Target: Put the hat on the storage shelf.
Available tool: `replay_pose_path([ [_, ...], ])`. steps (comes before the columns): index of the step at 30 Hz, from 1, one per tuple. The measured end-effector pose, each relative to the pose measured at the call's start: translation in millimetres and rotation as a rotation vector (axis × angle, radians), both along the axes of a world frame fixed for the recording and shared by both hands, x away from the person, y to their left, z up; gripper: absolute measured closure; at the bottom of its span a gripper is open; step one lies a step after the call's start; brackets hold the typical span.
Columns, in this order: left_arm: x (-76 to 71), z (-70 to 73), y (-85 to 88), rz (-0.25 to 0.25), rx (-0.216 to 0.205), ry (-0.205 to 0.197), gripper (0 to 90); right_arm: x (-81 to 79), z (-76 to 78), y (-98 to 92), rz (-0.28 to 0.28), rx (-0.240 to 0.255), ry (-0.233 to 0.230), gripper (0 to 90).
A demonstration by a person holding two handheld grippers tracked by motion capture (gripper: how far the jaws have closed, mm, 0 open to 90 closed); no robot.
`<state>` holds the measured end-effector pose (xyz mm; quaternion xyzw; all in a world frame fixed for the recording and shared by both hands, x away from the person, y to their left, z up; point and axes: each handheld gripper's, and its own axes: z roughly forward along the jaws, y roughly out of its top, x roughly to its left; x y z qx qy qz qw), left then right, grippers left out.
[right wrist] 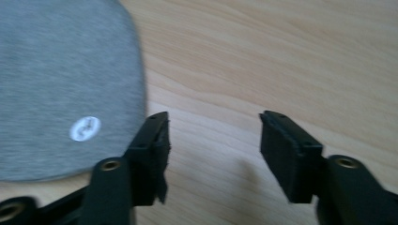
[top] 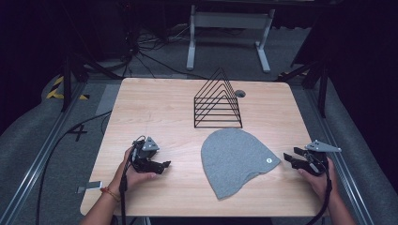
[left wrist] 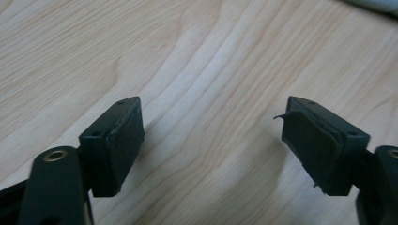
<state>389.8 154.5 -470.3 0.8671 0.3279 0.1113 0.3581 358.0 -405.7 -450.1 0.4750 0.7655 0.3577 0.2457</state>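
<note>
A grey beanie (top: 237,161) lies flat on the counter (top: 155,108) before a wire rack (top: 218,101). Left claw (top: 162,165) and right claw (top: 289,158) flank it, both wide and empty; gripping its edge looks next.

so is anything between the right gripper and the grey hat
Nothing visible. The right gripper, jaws open, sits just off the grey hat's edge, with bare table between them. The wire rack stands behind the hat.

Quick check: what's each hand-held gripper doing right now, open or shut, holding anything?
Left hand-held gripper: open, empty, over bare table.
Right hand-held gripper: open, empty, just beside the grey hat.
</note>
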Motion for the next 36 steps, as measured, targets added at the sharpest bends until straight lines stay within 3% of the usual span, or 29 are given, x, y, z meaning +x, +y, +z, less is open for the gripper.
replay_pose_path([
  [3,-1.1,4.4,-12.9,-0.047,-0.033,0.001,22.1,-3.9,8.3,13.3,0.077,0.002,-0.017,60.8],
  [5,-3.2,7.4,-22.6,-0.082,-0.05,-0.008,24.0,-6.2,10.9,25.4,0.134,-0.026,-0.015,67.2],
  [9,-8.6,12.3,-51.8,-0.148,-0.048,-0.027,24.3,-9.1,11.6,47.0,0.232,-0.057,-0.001,75.1],
  [12,-14.8,14.3,-79.2,-0.209,-0.054,-0.043,24.5,-9.0,10.7,57.6,0.268,-0.06,0.017,78.4],
  [17,-26.7,16.2,-118.3,-0.302,-0.066,-0.065,25.7,-6.4,1.7,69.8,0.304,-0.11,0.061,79.9],
  [20,-34.8,11.1,-141.4,-0.362,-0.019,-0.08,26.7,-6.2,-1.8,73.6,0.321,-0.113,0.088,80.2],
  [23,-36.1,4.9,-149.7,-0.376,0.012,-0.076,26.8,-8.4,-3.7,76.7,0.338,-0.118,0.098,80.9],
  [24,-36.7,1.9,-151.3,-0.379,0.028,-0.065,26.8,-9.0,-3.8,77.6,0.341,-0.116,0.099,80.9],
  [25,-35.7,0.1,-151.1,-0.385,0.023,-0.074,26.8,-9.6,-3.7,78.3,0.344,-0.117,0.101,80.9],
  [27,-33.0,-0.6,-146.4,-0.374,0.014,-0.056,26.4,-11.7,-3.6,80.2,0.354,-0.113,0.11,80.8],
  [30,-26.3,1.3,-132.5,-0.38,0.034,-0.039,26.4,-16.6,-2.2,84.8,0.383,-0.119,0.13,80.1],
  [32,-22.3,2.4,-117.7,-0.36,0.048,-0.031,25.9,-21.3,-1.3,90.4,0.411,-0.113,0.153,79.3],
  [34,-18.8,1.1,-106.4,-0.327,0.024,0.002,25.1,-26.7,-0.3,98.3,0.441,-0.121,0.166,78.1],
  [36,-16.7,2.3,-96.0,-0.31,0.036,0.006,25.0,-29.9,1.8,104.7,0.458,-0.143,0.172,72.6],
])
